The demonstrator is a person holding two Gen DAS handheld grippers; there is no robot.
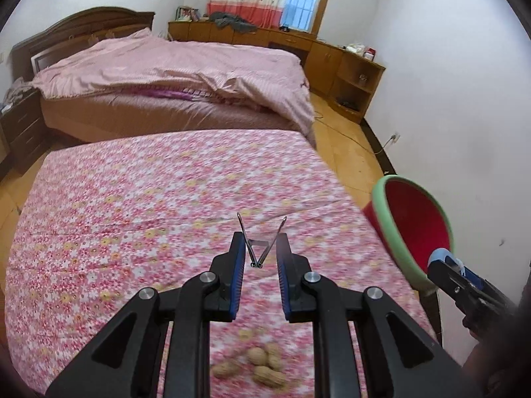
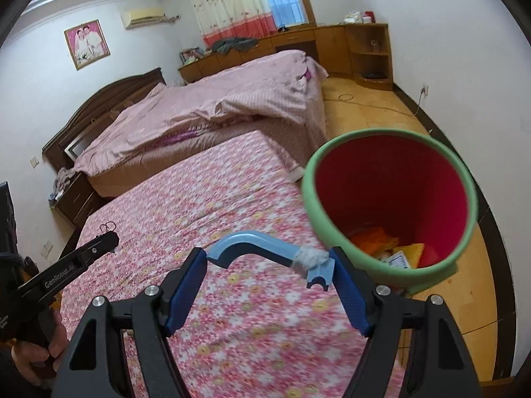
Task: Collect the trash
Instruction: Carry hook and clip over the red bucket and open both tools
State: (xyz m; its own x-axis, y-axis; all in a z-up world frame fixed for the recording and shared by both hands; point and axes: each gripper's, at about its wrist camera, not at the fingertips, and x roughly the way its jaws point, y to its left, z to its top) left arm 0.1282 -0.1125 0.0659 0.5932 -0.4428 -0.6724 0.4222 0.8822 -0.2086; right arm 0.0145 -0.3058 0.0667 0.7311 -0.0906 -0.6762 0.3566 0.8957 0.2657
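1. Bedroom setting: a low table under a pink floral cloth (image 1: 139, 205) stands in front of a bed (image 1: 172, 76); a wooden floor runs along the table's right side.
2. Left gripper (image 1: 257, 258): clamped lightly on a bent metal wire clip (image 1: 260, 242), whose two prongs splay upward in a V from between the pads.
3. Right gripper (image 2: 268, 265): closed on a curved blue plastic piece (image 2: 252, 243), held crosswise, its long axis spanning from pad to pad, with a taped end toward the right finger.
4. Bin (image 2: 388, 205): red inside, green rim, off the table's right edge, already holding orange and yellow scraps. It lies ahead and to the right of the right gripper, just beside the blue piece's taped end.
5. Judgement: the right hand is much the nearer; a short carry forward and right would put the blue piece over the opening. The left must cross the table.
6. Peanuts (image 1: 262, 363): a cluster on the cloth below the left gripper, uncollected.
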